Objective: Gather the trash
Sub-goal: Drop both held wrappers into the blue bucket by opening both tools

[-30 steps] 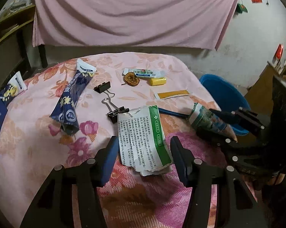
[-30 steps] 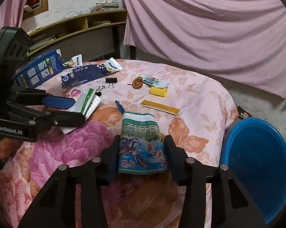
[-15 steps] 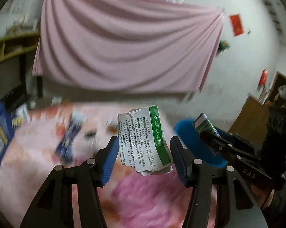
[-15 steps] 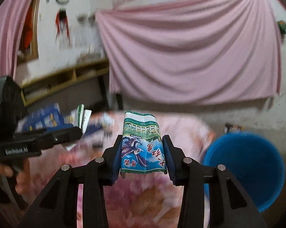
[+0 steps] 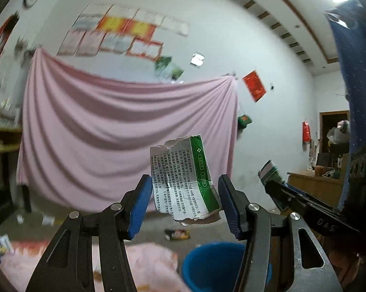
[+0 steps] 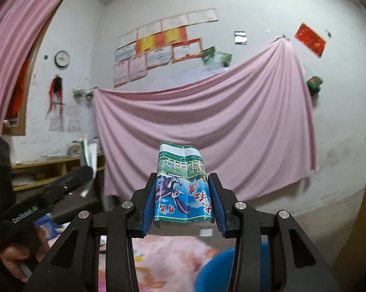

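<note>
My left gripper (image 5: 183,202) is shut on a torn white and green medicine box (image 5: 184,182) and holds it high in the air, tilted up toward the pink curtain. My right gripper (image 6: 183,199) is shut on a crumpled colourful snack wrapper (image 6: 181,185), also raised. The right gripper shows at the right of the left wrist view (image 5: 275,187); the left gripper shows at the left of the right wrist view (image 6: 83,172). The blue trash bin (image 5: 212,265) sits below the left gripper and shows low in the right wrist view (image 6: 217,270).
The table with the pink floral cloth (image 5: 144,265) lies below at the bottom of both views (image 6: 168,260). A pink curtain (image 5: 110,141) hangs on the far wall. A wrapper (image 5: 176,234) lies on the floor. A wooden cabinet (image 5: 311,187) stands at right.
Both grippers have lifted their trash off the table and tilted upward. The table has dropped to the bottom of the views and the blue bin now lies below.
</note>
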A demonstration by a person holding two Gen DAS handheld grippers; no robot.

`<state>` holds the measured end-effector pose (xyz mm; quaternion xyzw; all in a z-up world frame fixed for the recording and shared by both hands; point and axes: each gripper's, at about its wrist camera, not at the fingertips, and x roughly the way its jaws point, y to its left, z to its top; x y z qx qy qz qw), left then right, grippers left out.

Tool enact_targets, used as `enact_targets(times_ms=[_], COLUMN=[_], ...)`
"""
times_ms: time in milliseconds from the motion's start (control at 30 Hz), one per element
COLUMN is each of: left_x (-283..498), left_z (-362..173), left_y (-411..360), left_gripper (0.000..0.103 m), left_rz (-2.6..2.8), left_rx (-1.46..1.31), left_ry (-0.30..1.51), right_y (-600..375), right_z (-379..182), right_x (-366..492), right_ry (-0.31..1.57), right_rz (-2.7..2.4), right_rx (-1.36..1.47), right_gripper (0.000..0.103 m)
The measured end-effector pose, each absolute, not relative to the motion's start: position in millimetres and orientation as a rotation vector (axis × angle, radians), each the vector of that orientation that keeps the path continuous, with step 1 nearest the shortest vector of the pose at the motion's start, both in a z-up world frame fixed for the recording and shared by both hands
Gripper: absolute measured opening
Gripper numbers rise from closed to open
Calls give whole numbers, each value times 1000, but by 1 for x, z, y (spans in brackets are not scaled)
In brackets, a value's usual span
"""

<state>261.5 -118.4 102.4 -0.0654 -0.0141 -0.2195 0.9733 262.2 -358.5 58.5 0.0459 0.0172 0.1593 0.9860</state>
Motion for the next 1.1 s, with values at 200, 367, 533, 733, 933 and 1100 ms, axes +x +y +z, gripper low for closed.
enact_targets(times_ms=[200,367,533,733,933,1100], left_x=[281,306,341,372,379,373], left_z=[95,73,47,26,11,6], left_y=[-164,-194,-216,-221,-212,-205], left_gripper=[51,51,50,50,50,50], left_rz=[-493,-525,-520,-485,-450,-434], left_rx=[-106,-128,-161,-181,-197,-192], left_ry=[-24,75,243,397,476,482], right_y=[-395,-416,-426,-430,-427,-432], right_z=[48,26,-8,-55,-84,-89], right_x=[272,285,303,320,325,327], right_ry=[43,117,231,385,483,500], right_rz=[276,237,210,206,194,176], right_rx=[140,154,154,164,190,214], right_gripper=[41,41,41,42,45,51])
